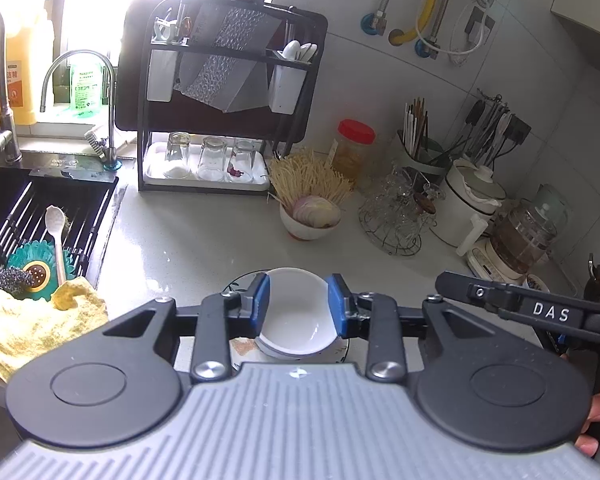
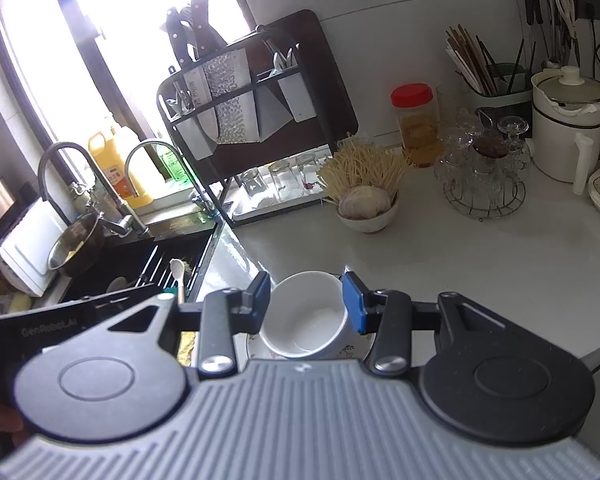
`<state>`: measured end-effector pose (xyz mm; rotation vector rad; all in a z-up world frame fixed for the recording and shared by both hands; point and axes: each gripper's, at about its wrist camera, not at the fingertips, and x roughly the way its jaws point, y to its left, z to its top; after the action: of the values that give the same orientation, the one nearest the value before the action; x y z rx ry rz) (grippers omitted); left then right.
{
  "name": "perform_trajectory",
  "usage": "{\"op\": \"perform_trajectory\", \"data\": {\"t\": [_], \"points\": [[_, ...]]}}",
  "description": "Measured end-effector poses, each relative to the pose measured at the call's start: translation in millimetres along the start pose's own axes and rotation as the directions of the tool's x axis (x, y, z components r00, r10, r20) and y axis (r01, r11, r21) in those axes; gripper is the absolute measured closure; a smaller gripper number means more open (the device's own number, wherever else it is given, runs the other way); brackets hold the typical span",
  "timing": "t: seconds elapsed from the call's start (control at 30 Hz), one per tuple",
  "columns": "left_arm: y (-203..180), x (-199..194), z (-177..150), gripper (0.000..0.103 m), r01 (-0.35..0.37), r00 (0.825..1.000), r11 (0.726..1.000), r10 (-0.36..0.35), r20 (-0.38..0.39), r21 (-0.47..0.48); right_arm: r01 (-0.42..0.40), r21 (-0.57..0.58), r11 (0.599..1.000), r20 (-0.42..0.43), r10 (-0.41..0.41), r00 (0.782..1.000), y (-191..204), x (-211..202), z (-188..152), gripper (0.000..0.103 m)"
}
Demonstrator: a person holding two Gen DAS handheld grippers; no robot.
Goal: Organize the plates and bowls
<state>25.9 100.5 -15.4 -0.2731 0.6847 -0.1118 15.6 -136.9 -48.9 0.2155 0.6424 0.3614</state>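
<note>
While both grippers, left gripper [image 1: 298,305] and right gripper [image 2: 308,300], are spread above the white bowl [image 1: 294,312] stacked on the plate [image 2: 260,347], another dish must be sought next.

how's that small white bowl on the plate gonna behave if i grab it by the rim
The white bowl looks like glazed ceramic, so probably stiff, breakable and slick against gripper pads. It sits tilted on the patterned plate, so a nudge may rock or slide it. It looks empty and small, so likely light.
</note>
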Motion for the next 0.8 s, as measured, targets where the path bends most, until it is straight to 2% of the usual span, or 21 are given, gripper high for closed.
{"op": "perform_trajectory", "data": {"t": [0.23, 0.53, 0.8], "points": [[-20, -7, -17, 0.063, -0.064, 0.998, 0.998, 0.064, 0.008, -0.027, -0.029, -0.067, 0.997, -0.028, 0.028, 0.999, -8, -9, -7, 0.059], [-35, -22, -41, 0.055, -0.152, 0.988, 0.987, 0.152, 0.008, -0.047, -0.061, -0.095, 0.994, -0.078, 0.054, 0.996, -21, -23, -18, 0.059], [-45, -31, -57, 0.052, -0.172, 0.985, 0.984, 0.172, 0.001, -0.044, -0.070, -0.112, 0.991, -0.079, 0.061, 0.995, -25, -33, -28, 0.059]]}}
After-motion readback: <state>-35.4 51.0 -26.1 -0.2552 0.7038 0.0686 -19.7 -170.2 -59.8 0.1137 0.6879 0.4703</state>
